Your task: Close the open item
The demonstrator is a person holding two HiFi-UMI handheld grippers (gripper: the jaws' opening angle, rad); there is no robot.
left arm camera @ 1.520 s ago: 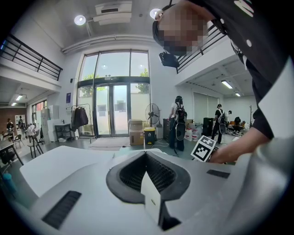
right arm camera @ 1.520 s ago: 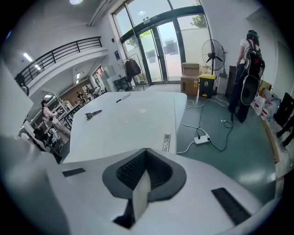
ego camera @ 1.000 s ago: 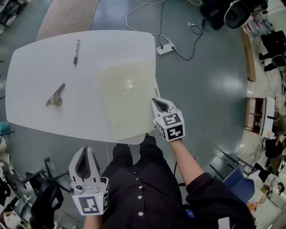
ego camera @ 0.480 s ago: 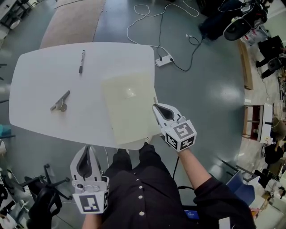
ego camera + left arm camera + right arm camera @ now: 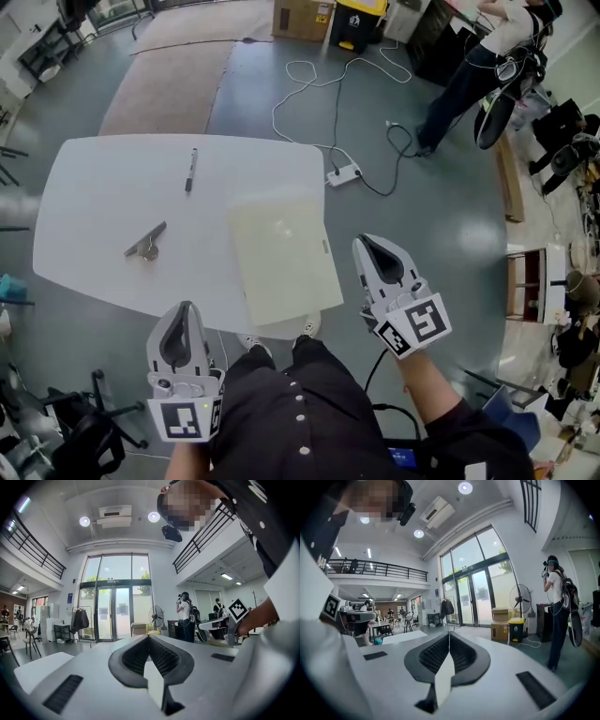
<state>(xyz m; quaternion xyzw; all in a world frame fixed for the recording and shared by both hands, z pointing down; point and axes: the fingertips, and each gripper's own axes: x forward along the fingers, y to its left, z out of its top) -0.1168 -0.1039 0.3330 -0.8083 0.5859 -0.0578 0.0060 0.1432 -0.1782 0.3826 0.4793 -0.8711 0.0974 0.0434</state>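
Note:
A flat cream folder (image 5: 281, 255) lies closed on the near right part of the white table (image 5: 94, 206). My right gripper (image 5: 371, 244) hangs off the table's right edge, over the floor, apart from the folder and shut with nothing in it. Below the table's near edge my left gripper (image 5: 181, 319) is held close to my body, shut and empty too. In the left gripper view the left gripper (image 5: 149, 637) points out into the room with its jaws meeting. The right gripper (image 5: 449, 633) does the same in the right gripper view.
A black pen (image 5: 190, 170) and a small metal tool (image 5: 145, 244) lie on the table's left half. A power strip (image 5: 343, 174) with white cables sits on the floor beyond the table. A person (image 5: 478, 66) stands at the far right, with boxes (image 5: 300, 17) behind.
My right gripper has drawn back from the folder's right edge, out to the right over the floor. The head view has tilted up and shows more floor. The left gripper has barely moved.

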